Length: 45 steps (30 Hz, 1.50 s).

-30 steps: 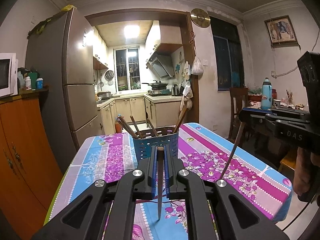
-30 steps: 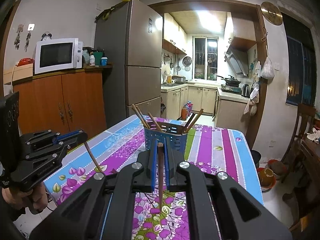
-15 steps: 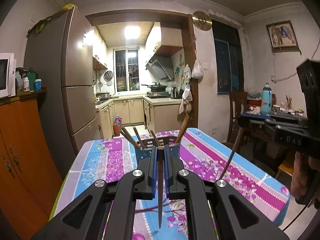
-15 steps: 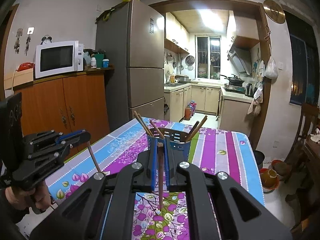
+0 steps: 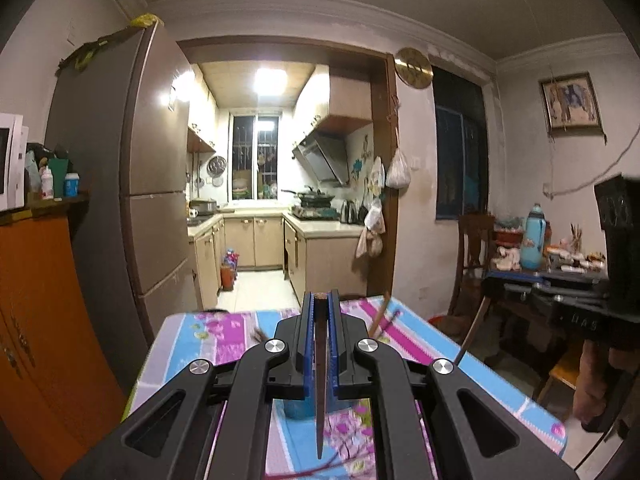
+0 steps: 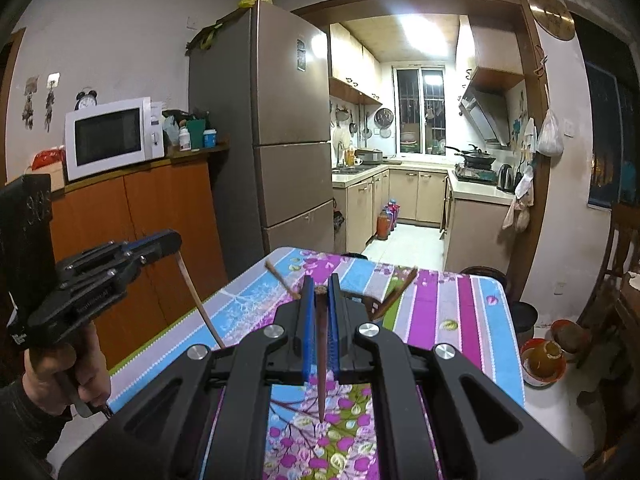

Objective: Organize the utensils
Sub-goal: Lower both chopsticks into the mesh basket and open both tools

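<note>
Both tongs, left (image 5: 321,312) and right (image 6: 320,294), are clamped on one chopstick (image 5: 320,380) each, tips hanging down, with the holder (image 6: 376,306) just ahead and below on the worktop (image 6: 460,320), mostly hidden.

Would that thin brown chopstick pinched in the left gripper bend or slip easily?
The chopstick hangs straight below the left gripper, so it's probably stiff. It looks thin, likely light. Being smooth and tapered, it might swivel or slip if bumped.
</note>
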Each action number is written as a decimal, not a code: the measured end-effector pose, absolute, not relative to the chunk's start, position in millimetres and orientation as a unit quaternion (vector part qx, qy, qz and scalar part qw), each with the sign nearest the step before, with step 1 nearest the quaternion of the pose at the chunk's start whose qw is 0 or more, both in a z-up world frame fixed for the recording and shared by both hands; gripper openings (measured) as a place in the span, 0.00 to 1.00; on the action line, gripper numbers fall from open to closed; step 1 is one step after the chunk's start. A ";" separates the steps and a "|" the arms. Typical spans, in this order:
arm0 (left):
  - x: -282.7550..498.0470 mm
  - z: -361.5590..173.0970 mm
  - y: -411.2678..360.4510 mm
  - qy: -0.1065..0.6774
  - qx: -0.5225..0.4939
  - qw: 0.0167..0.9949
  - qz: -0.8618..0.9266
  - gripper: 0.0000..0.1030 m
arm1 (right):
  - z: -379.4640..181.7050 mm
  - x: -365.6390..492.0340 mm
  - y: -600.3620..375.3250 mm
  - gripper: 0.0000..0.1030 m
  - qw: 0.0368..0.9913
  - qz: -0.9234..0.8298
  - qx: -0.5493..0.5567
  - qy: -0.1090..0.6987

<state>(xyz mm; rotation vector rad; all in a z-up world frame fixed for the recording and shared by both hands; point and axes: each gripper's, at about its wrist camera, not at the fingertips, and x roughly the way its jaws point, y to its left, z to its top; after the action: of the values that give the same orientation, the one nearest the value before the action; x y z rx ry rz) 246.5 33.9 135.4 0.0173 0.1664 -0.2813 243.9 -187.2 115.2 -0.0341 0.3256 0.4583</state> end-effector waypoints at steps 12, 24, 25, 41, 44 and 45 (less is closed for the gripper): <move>300.7 208.4 33.3 0.042 -0.004 0.991 -0.126 0.08 | 179.4 305.7 -190.5 0.05 0.965 0.217 -0.006 0.147; 372.9 225.5 22.8 0.042 -0.009 0.991 -0.124 0.08 | 197.0 368.2 -182.0 0.05 0.968 0.208 -0.014 0.142; 375.8 222.1 22.1 0.044 -0.009 0.991 -0.124 0.08 | 195.0 372.6 -181.4 0.05 0.967 0.208 -0.013 0.144; 435.9 165.2 19.2 0.093 -0.016 0.987 -0.131 0.08 | 138.5 421.4 -167.2 0.05 0.958 0.213 -0.012 0.190; 441.7 156.6 19.4 0.101 -0.015 0.986 -0.132 0.08 | 130.9 425.5 -164.1 0.05 0.957 0.212 -0.015 0.196; 443.8 154.1 19.7 0.103 -0.016 0.986 -0.132 0.08 | 129.0 426.7 -164.0 0.05 0.957 0.212 -0.015 0.198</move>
<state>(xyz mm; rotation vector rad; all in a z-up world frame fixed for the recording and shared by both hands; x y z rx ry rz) 443.8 19.7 154.1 -0.0321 0.2063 -0.2658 426.7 -164.0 129.0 -0.0302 0.4015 0.4307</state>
